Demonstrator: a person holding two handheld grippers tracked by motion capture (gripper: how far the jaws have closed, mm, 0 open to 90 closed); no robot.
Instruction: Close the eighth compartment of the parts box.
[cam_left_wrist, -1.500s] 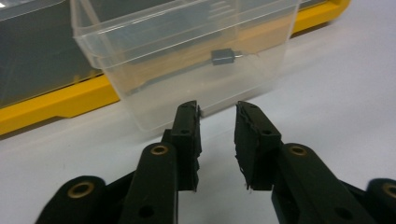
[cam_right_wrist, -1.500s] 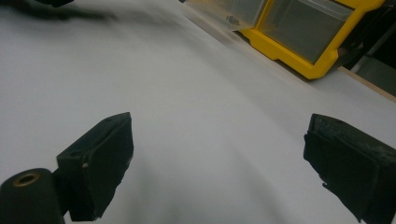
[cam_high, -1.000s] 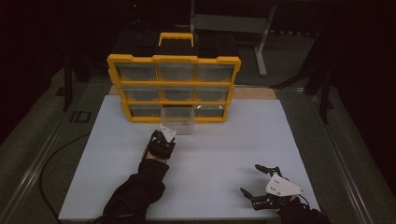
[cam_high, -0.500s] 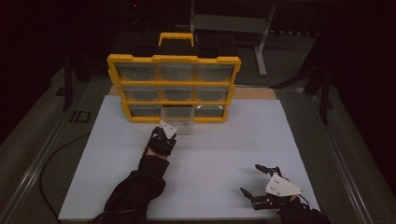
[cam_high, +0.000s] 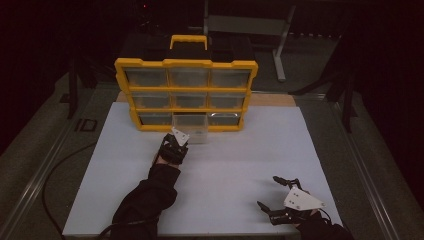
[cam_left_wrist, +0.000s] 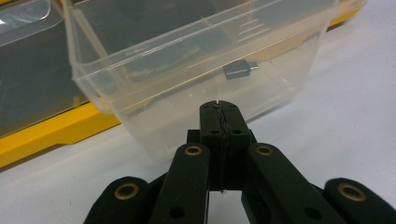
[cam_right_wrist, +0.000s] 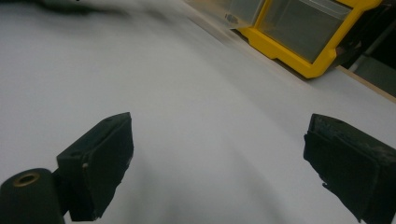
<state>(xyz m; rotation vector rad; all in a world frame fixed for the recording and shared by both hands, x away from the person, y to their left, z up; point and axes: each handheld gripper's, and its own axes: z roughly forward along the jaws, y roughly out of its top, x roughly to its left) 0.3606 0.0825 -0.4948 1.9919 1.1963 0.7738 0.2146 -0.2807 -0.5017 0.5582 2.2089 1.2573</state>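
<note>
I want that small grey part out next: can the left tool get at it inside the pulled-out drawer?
Probably not yet: the left tool is shut, facing the clear drawer front wall; the grey part lies behind it.

- Dim overall in the high view; darkness all around the white table (cam_high: 240, 165), with only the table surface and the yellow organizer (cam_high: 186, 95) catching light.
- Soft and grainy there, no hard shadows.
- Much brighter in the left gripper view; sharp on the closed fingertips (cam_left_wrist: 219, 122), pale glare along the rim of the clear drawer (cam_left_wrist: 196, 60) just beyond them.
- Blurred and smeared beyond the spread fingers (cam_right_wrist: 100, 163) in the right gripper view, top edge streaked.
</note>
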